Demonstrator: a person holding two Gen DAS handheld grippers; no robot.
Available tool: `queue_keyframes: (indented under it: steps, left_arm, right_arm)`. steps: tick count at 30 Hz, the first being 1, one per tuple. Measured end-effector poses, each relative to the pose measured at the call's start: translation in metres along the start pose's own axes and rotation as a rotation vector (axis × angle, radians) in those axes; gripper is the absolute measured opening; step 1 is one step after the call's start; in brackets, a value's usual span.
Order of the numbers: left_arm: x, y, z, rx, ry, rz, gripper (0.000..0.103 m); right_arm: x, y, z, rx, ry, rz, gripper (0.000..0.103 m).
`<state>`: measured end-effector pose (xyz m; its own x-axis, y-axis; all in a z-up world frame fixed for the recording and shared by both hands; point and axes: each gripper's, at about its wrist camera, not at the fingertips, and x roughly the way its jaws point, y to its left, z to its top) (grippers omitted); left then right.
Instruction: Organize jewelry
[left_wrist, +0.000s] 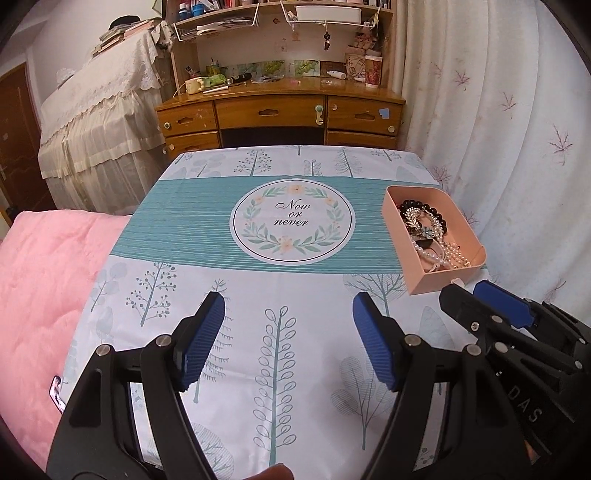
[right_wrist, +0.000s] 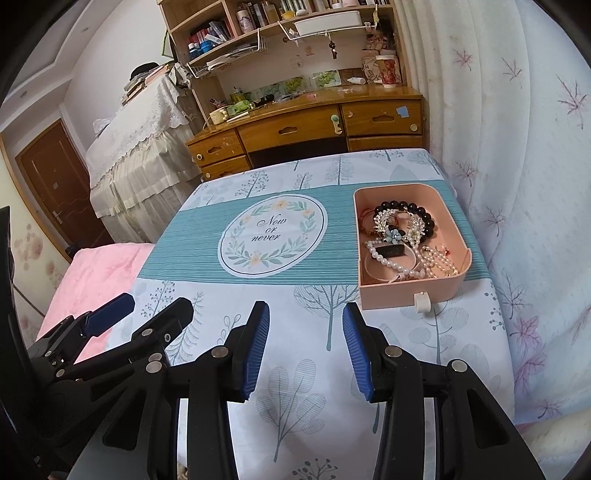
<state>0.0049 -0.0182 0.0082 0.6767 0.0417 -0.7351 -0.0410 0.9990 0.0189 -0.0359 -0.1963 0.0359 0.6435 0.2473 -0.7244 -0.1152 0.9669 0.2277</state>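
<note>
With all the jewelry (right_wrist: 402, 236) heaped in the pink tray (right_wrist: 406, 295) on the bench (right_wrist: 295, 369), both the left gripper (left_wrist: 288, 336) and the right gripper (right_wrist: 306, 350) hover with fingers spread and holding nothing; this fits either pieces gathered or sorting ahead.

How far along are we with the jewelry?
All visible jewelry, including the black bead bracelet and pearl strand, lies heaped in the pink tray; none shows on the tablecloth. Left gripper and right gripper are open, empty. This fits gathering finished, or sorting ahead.

- Left gripper (left_wrist: 288, 325) spread wide, empty, above the tablecloth (left_wrist: 258, 229).
- Right gripper (left_wrist: 480, 295) near a pink tray (left_wrist: 436, 280) filled with jewelry (left_wrist: 428, 229).
</note>
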Motion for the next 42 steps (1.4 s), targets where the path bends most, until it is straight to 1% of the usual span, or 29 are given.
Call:
queue_keyframes:
  steps: [9,42]
  left_arm:
    - [0.0044,0.0023,-0.0015,-0.012,0.013,0.000,0.070]
    - [0.0057,0.0056,-0.0023,-0.027,0.018,-0.004,0.070]
  right_arm:
    - [0.0033,0.0017,-0.0027,0.000,0.003,-0.003,0.042]
    - [0.0067,0.0069,-0.0037,0.003,0.002,0.000,0.042]
